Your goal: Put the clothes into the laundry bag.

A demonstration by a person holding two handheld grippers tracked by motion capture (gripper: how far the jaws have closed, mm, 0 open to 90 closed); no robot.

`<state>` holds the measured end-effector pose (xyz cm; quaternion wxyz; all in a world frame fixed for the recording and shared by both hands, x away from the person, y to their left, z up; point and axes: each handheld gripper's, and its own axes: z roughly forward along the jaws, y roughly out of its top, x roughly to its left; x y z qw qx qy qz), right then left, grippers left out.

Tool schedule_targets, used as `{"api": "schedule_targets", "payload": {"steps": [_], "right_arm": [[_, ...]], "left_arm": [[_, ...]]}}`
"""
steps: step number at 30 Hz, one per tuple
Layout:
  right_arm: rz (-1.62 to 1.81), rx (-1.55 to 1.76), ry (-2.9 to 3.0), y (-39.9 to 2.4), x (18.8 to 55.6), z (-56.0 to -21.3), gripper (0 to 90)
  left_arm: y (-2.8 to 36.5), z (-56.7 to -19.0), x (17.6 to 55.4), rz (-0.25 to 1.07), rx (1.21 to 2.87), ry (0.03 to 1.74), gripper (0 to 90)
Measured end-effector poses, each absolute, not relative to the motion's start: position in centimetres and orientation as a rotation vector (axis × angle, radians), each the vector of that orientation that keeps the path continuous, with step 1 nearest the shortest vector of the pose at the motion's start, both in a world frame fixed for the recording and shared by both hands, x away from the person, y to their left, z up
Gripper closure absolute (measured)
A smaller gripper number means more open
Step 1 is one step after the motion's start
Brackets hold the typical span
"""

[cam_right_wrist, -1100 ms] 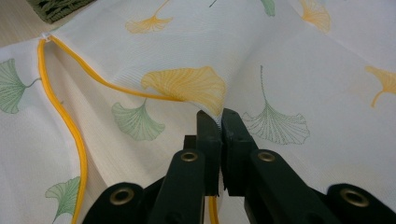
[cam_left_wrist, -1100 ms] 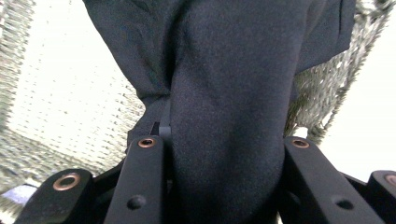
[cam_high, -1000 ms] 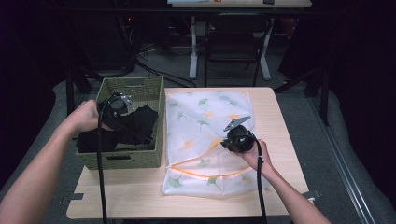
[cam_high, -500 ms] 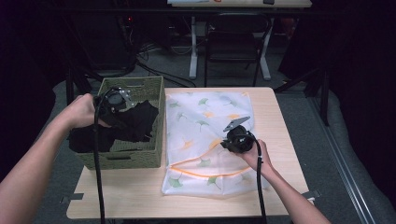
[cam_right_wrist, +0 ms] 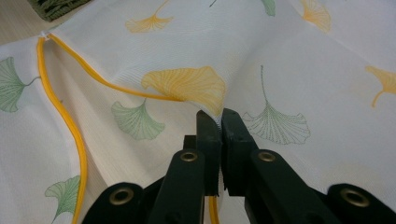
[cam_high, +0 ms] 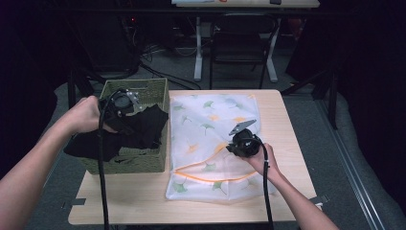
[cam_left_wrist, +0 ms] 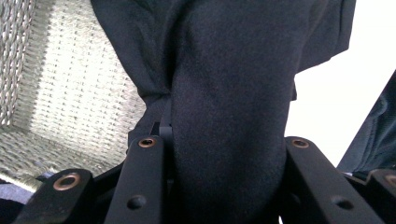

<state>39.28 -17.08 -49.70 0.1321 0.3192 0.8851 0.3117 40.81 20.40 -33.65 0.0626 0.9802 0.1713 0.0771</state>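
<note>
Dark room, black chair (cam_high: pixel 239 43) and desk legs beyond the far edge of a pale wooden table (cam_high: pixel 143 196).

Left gripper (cam_high: pixel 125 106): fingers (cam_left_wrist: pixel 144 182) pinching a thick fold of black garment (cam_left_wrist: pixel 229 107), cloth bulging between them and hanging down. Raised above the woven basket (cam_high: pixel 143 160) at the left edge of the table; higher than a second ago and shifted toward the left edge. Garment pulled up with it, now draped over the basket's near rim and left side rather than lying bunched inside. Pale woven basket wall (cam_left_wrist: pixel 79 93) visible past the cloth in the left gripper view.

Right gripper (cam_high: pixel 233 143): fingers (cam_right_wrist: pixel 208 135) pressed together on a raised pleat of white mesh laundry bag (cam_right_wrist: pixel 299 60), right at the end of its orange zipper line (cam_right_wrist: pixel 74 135). Same spot as before, near the middle of the table toward the right edge. Bag printed with green and yellow ginkgo leaves, spread flat from far edge to near edge, left side just beside the basket; opening along the orange zipper lifted slightly where pinched.
</note>
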Motion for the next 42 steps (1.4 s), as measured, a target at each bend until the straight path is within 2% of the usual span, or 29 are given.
{"api": "schedule_targets", "payload": {"steps": [13, 42], "right_arm": [[0.905, 0.923, 2.569, -17.1, 39.3, -49.7, 87.2], [0.902, 0.926, 2.56, -16.8, 39.1, -49.8, 87.5]], "left_arm": [[16.7, -33.7, 39.2, 0.124, 2.96, 0.466, 65.8], [8.9, -38.1, 36.3, -0.041, 2.924, 0.364, 65.6]]}}
